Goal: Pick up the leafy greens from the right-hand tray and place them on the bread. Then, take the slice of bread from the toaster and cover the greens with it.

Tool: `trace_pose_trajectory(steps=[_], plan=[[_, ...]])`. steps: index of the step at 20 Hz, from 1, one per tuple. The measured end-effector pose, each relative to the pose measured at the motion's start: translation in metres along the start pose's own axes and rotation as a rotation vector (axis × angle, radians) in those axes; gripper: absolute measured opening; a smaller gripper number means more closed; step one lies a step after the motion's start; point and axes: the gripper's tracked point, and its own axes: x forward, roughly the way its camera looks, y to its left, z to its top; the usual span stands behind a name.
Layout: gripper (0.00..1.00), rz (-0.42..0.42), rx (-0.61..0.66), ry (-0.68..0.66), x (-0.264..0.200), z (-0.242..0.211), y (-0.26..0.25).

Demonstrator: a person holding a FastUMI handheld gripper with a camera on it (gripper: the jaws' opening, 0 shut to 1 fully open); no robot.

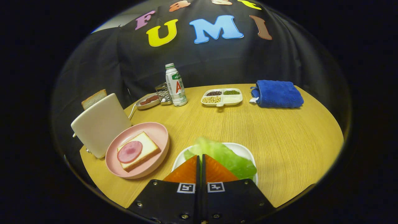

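- The leafy greens (225, 155) are a pale, glossy green lettuce leaf lying on the white tray (245, 149) at the near right of the round wooden table (279, 130), spreading from just beyond the fingertips out to the right
- By my reckoning the leaf is very light, limp and thin; it would fold or droop once lifted, tear if pinched hard, and its shiny surface may slip out of a loose pinch
- A sensible place to take hold looks like the near left edge of the leaf, where it sits a little raised off the tray, so the fingers can close over leaf and not scrape the tray
- The tool (200, 160) has its two fingers drawn nearly together, with only a thin dark slit between them; a sliver of green shows in that slit, yet whether both fingers truly press on the leaf I cannot tell
- The fingertips sit over the near left part of the tray, right at the edge of the greens
- The target is the square slice of white bread (146, 146) topped with a round pink slice of ham (129, 151), on the pink round plate (155, 133) just left of the tray
- The cream-coloured toaster (99, 123) stands further left, touching or almost touching the plate, with a slice of bread (94, 98) sticking up from it; that slice should be stiffer and easy to pinch by its upper edge, though crumbly if squeezed
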Motion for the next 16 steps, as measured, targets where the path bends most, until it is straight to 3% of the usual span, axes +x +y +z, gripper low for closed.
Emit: trace_pose_trajectory(steps=[4, 10, 12, 13, 14, 16], plan=[[0.0, -0.028, -0.048, -0.05, -0.007, 0.023, 0.003], [0.01, -0.114, -0.089, 0.032, 0.007, 0.002, -0.013], [0.24, -0.118, -0.093, 0.064, 0.01, -0.004, -0.013], [0.54, -0.125, -0.094, 0.078, 0.01, -0.008, -0.014], [0.68, -0.135, -0.099, 0.096, 0.011, -0.012, -0.015], [0.71, -0.148, -0.107, 0.132, 0.015, -0.021, -0.019]])
